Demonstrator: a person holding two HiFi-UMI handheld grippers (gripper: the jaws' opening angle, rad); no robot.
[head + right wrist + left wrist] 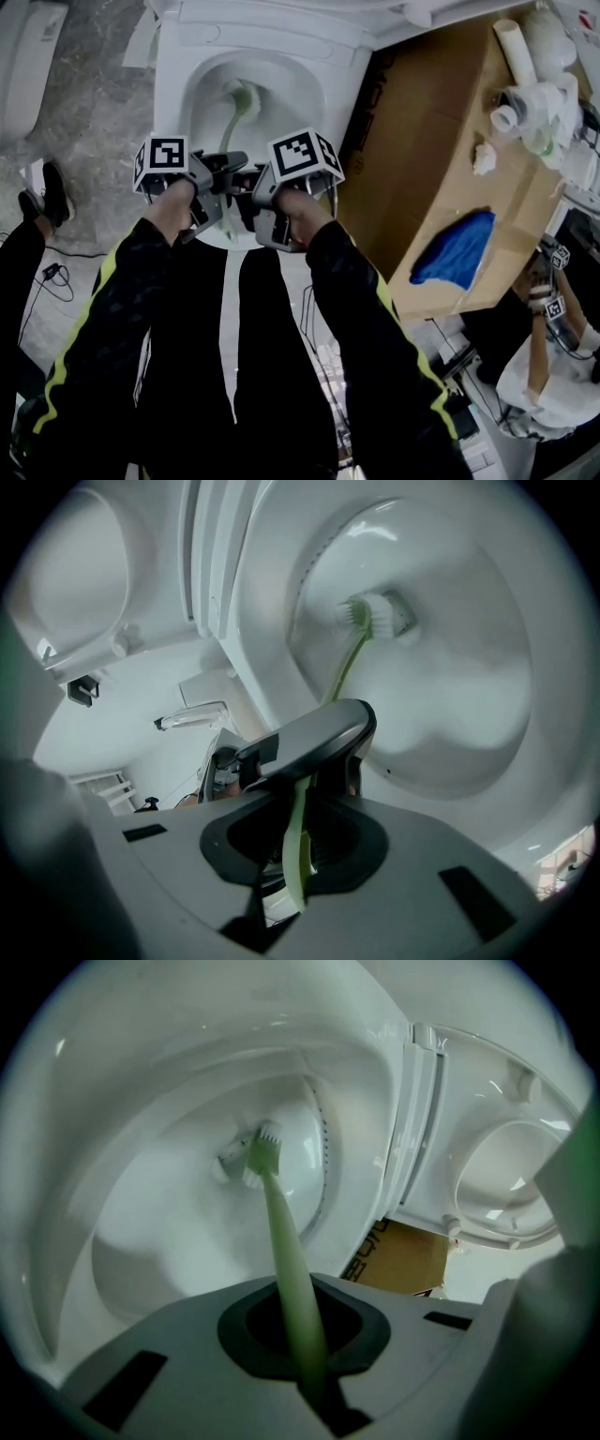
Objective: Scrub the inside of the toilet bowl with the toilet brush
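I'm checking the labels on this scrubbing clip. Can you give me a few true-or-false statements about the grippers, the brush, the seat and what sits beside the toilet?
1. The left gripper and the right gripper both have their jaws shut on the toilet brush handle. True.
2. The brush head is held up above the rim of the toilet bowl. False: it is down inside the bowl, at the inner wall.
3. The toilet seat is lowered over the bowl. False: it is raised.
4. A blue cloth shows at the cardboard box beside the toilet. True.
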